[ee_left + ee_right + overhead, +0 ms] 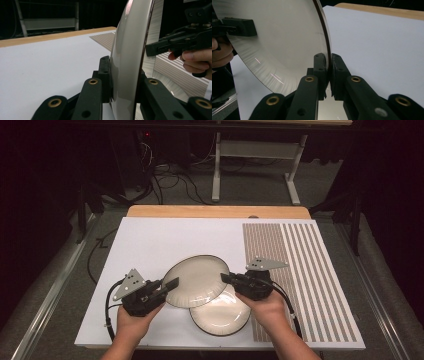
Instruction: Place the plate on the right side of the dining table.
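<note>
A shiny metal plate (196,281) hangs tilted above the white board, held at opposite rims by both grippers. My left gripper (172,282) is shut on its left rim; up close its jaws (122,82) clamp the plate's edge (127,50). My right gripper (225,278) is shut on the right rim, and its pads (328,67) pinch the thin edge of the plate (282,42). A second, similar plate (220,316) lies flat on the board, partly under the lifted one. The right gripper (148,50) shows beyond the plate in the left gripper view.
The white board (150,245) covers a wooden table (215,211). A striped mat (300,270) lies along the board's right side. Behind the table stand a metal table frame (216,170) and loose cables (170,182) on the floor.
</note>
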Available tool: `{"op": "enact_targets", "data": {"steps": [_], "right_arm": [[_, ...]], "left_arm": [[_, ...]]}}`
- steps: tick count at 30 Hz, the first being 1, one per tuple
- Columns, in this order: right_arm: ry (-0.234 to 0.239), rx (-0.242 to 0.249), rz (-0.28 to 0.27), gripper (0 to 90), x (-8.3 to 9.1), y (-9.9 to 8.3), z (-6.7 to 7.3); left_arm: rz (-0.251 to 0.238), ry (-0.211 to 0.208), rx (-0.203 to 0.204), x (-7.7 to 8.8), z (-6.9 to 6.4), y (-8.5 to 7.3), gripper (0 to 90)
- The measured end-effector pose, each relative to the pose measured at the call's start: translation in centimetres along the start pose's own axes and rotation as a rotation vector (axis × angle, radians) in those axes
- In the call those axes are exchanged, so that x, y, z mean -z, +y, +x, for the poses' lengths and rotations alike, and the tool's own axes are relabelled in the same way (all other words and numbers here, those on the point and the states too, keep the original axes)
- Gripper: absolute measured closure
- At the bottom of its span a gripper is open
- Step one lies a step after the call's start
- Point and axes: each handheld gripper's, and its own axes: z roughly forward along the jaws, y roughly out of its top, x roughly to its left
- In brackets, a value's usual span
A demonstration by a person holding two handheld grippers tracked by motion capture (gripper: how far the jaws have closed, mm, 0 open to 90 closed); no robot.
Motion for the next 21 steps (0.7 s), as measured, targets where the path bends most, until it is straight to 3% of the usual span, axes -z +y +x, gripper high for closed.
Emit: {"op": "enact_targets", "data": {"steps": [8,21], "right_arm": [[-0.027,-0.005,-0.033,87.2,2.6,0.2,-1.1],[-0.105,-0.047,-0.078,87.3,7.6,-0.8,-4.8]], "left_arm": [[0.005,-0.060,0.023,-2.4,-0.8,1.3,76.8],[0.092,-0.126,-0.033,-8.3,-3.5,4.0,76.8]]}}
